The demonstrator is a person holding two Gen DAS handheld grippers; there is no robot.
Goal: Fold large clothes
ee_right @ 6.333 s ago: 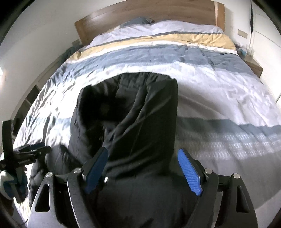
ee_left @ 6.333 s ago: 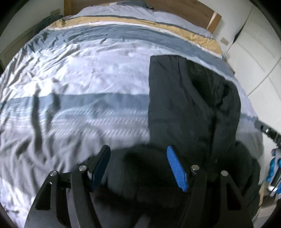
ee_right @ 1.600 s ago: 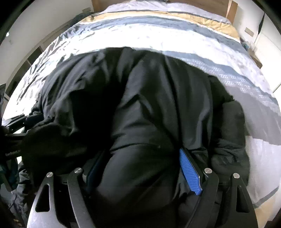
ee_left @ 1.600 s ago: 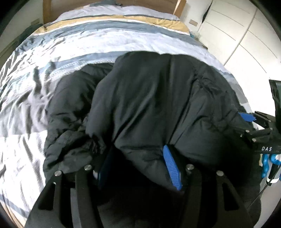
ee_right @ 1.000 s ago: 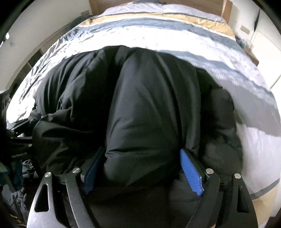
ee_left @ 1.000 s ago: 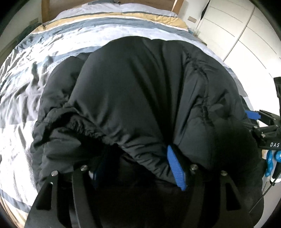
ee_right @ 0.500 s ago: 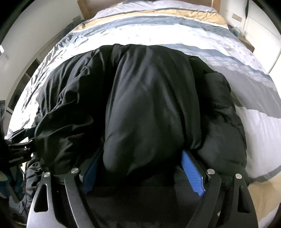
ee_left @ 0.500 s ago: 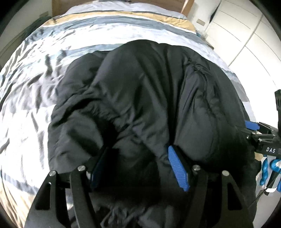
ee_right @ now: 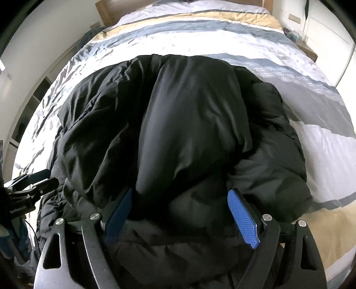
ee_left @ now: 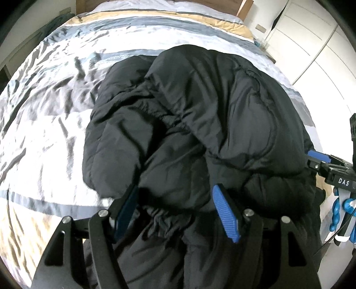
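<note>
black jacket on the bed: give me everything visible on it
The black jacket is puffy, quilted, with a slightly shiny shell. It lies bunched and doubled over on the striped duvet, near the foot edge, not flat. A gathered cuff or hem sits between the left gripper fingers; both grippers straddle its folds, open.

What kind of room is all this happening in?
Most likely a bedroom. A wide bed with a striped duvet and a wooden headboard fills the view, white wardrobe doors stand alongside, and a black puffy jacket lies on the covers.

Black claw, ribbed blue pads
</note>
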